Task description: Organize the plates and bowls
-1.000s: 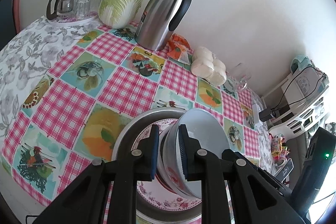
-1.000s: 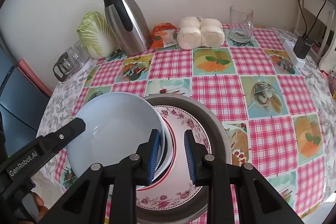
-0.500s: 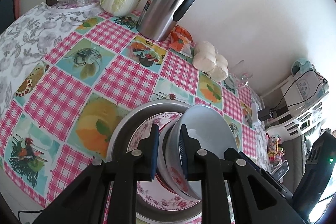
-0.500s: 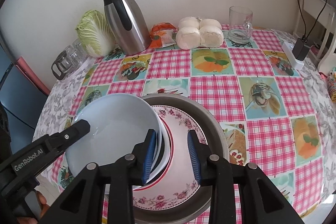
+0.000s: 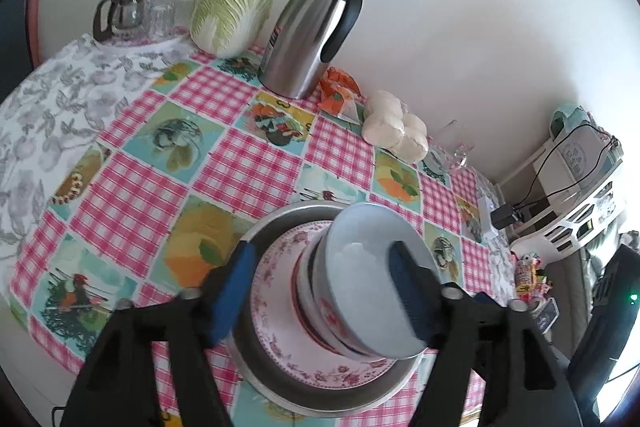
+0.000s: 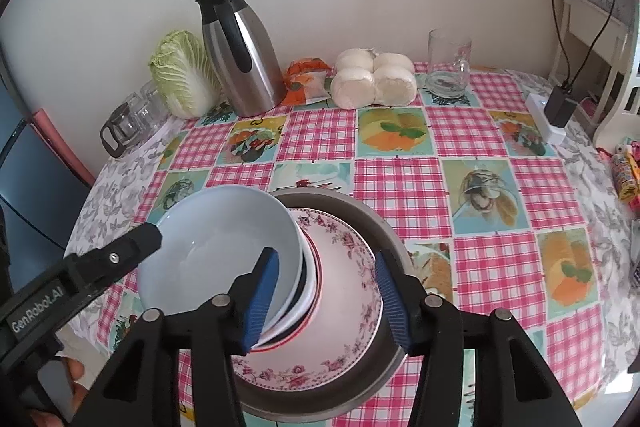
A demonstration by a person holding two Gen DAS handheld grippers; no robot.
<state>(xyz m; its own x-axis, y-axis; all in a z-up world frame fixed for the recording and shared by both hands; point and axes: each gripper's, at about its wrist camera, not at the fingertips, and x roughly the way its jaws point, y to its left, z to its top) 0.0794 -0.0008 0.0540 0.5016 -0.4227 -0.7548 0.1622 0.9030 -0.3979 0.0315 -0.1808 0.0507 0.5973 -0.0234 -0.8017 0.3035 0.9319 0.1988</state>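
Right wrist: bowls (image 6: pixel 224 247) in floral plate (image 6: pixel 344 307)

Both wrist views look steeply down, close, sharing the stacked dishes (image 5: pixel 360 291).

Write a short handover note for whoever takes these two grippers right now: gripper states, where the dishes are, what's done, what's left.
Left gripper: jaws opening, straddling the light blue bowl, pads off it.
Right gripper: jaws opening around the same bowl's rim, not pressing.
Dishes: blue bowl sits on top of smaller bowls, on the floral plate, inside the metal pan, on the checked tablecloth.
Done: the stack is built and released.
Left: back both grippers away without tipping the bowl, which looks tilted; straighten it if needed.
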